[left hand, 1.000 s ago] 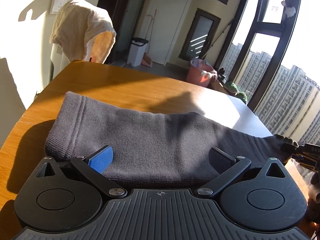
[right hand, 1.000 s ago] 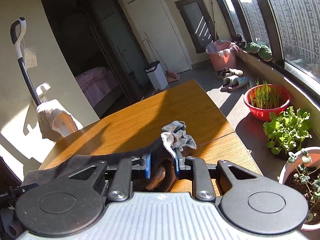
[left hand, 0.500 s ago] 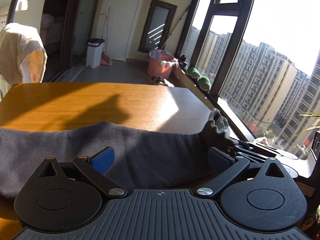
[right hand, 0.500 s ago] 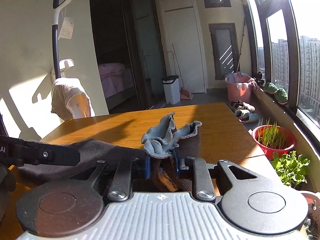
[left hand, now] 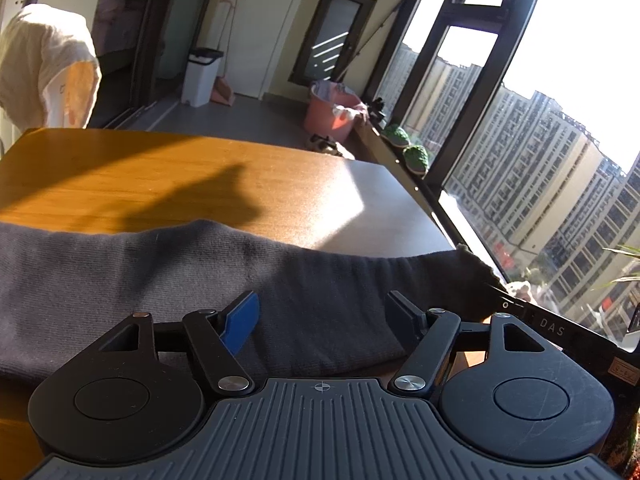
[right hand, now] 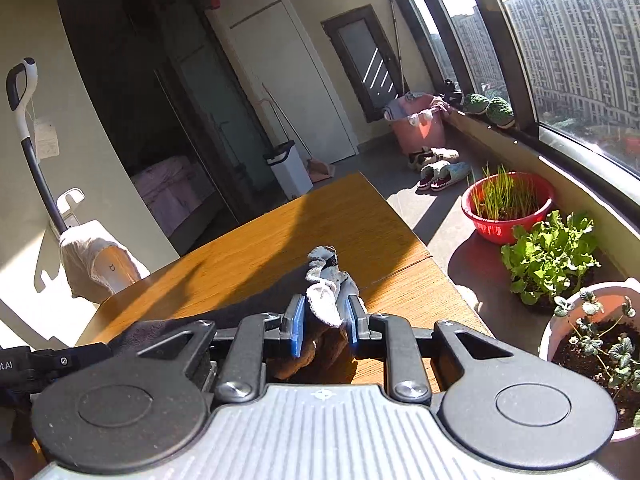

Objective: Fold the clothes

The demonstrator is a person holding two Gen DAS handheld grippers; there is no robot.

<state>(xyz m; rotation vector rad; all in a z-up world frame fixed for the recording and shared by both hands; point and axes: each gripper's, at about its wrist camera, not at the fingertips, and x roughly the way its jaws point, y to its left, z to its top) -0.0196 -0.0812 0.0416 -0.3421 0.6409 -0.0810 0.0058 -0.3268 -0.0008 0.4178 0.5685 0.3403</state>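
A dark grey knit garment (left hand: 168,280) lies stretched across the wooden table (left hand: 120,176). My left gripper (left hand: 320,316) is open, its jaws wide apart just above the garment's near edge. My right gripper (right hand: 322,326) is shut on the garment's bunched end (right hand: 326,292), whose pale grey inside sticks up between the blue pads. The garment runs from there leftward along the table (right hand: 280,240). In the left wrist view the right gripper's tip shows at the garment's far right end (left hand: 504,304).
A chair draped with a cream cloth (left hand: 48,68) stands at the table's far left corner. Beyond the right table edge are a red basin of grass (right hand: 506,208), potted plants (right hand: 552,256) and a window wall. A pink bucket (right hand: 420,124) and white bin (right hand: 290,168) stand farther off.
My right gripper has dropped toward the table with the garment end and tilted. The garment is now pulled flatter. My left gripper stays open over the near edge, its view shifting.
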